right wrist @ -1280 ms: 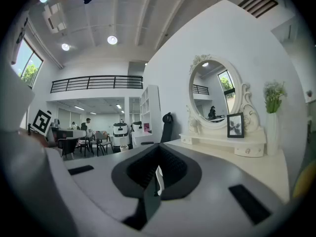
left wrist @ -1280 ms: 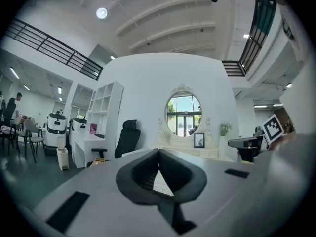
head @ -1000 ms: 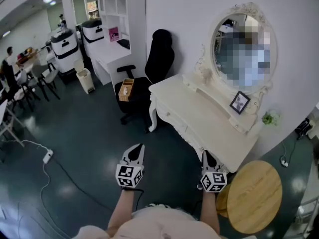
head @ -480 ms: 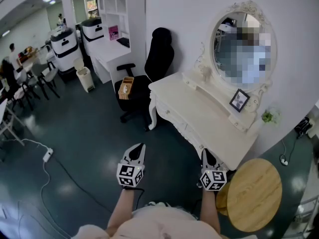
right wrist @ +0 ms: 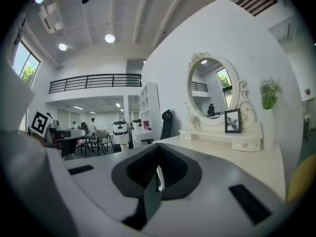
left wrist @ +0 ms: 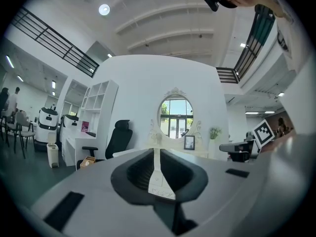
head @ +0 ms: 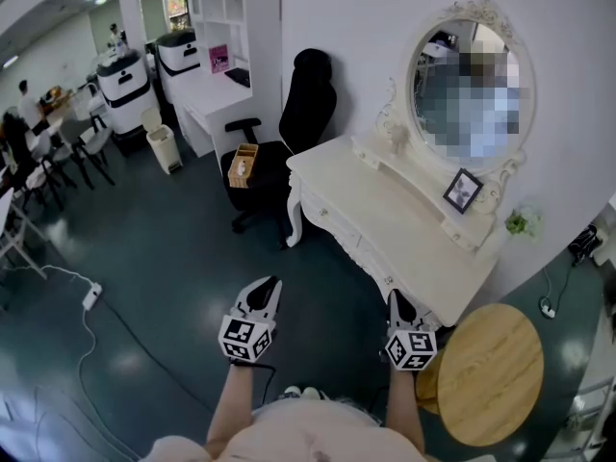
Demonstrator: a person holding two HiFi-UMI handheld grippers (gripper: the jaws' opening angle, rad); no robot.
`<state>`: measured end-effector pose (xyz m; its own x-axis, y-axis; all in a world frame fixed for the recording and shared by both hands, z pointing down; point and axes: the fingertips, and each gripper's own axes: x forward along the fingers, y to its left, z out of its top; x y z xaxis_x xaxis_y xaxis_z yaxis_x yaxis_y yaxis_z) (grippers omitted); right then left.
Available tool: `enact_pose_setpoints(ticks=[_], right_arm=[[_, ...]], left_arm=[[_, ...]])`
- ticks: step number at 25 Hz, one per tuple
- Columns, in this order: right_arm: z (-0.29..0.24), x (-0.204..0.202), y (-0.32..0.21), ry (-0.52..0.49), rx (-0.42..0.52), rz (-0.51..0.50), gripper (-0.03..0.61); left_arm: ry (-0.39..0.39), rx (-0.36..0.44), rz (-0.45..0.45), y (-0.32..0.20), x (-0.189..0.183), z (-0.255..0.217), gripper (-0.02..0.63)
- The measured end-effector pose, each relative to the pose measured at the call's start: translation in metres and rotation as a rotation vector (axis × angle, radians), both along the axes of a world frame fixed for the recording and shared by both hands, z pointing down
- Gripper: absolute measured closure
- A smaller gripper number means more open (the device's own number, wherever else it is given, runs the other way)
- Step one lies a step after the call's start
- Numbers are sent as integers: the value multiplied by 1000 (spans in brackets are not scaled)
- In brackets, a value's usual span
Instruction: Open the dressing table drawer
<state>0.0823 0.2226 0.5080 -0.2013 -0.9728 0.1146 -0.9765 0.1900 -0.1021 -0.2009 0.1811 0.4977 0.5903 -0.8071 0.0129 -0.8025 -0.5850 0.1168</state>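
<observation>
The white dressing table (head: 414,243) stands against the wall under its oval mirror (head: 472,85). Its drawer fronts (head: 339,231) face the floor space and sit flush with the frame. My left gripper (head: 262,290) hovers over the dark floor, well short of the table, jaws shut and empty. My right gripper (head: 400,306) is near the table's front right corner, also shut with nothing held. In the left gripper view the shut left gripper (left wrist: 157,149) points at the mirror (left wrist: 176,117). From the right gripper (right wrist: 158,147), the tabletop (right wrist: 237,154) runs along the right.
A black office chair (head: 294,128) holding a small wooden box (head: 243,169) stands at the table's left end. A round wooden stool (head: 491,378) is at lower right. A photo frame (head: 463,196) and plant (head: 522,225) rest on the table. A power strip (head: 91,299) lies on the floor.
The left gripper has turned a little; both grippers otherwise stay in place, still shut.
</observation>
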Motion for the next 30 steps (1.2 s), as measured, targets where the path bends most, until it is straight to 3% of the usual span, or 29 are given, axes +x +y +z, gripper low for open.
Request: enact_pose_setpoints(ticks=[1, 2, 3, 4, 6, 10, 30], right_arm=[[0, -1, 1, 2, 0, -1, 563], [1, -1, 2, 1, 1, -1, 563], [1, -1, 2, -1, 1, -2, 563], [1, -2, 3, -4, 1, -3, 563], [1, -2, 2, -11, 4, -4, 563], [2, 0, 0, -26, 7, -5, 563], [10, 17, -18, -34, 10, -31, 563]], left_arm=[[21, 4, 2, 0, -3, -3, 580], [50, 8, 3, -1, -5, -6, 519], [83, 10, 1, -1, -8, -8, 390], [110, 11, -3, -2, -11, -10, 320], [122, 11, -10, -2, -15, -10, 280], [101, 5, -14, 1, -13, -6, 256], [57, -35, -43, 4, 6, 13, 256]])
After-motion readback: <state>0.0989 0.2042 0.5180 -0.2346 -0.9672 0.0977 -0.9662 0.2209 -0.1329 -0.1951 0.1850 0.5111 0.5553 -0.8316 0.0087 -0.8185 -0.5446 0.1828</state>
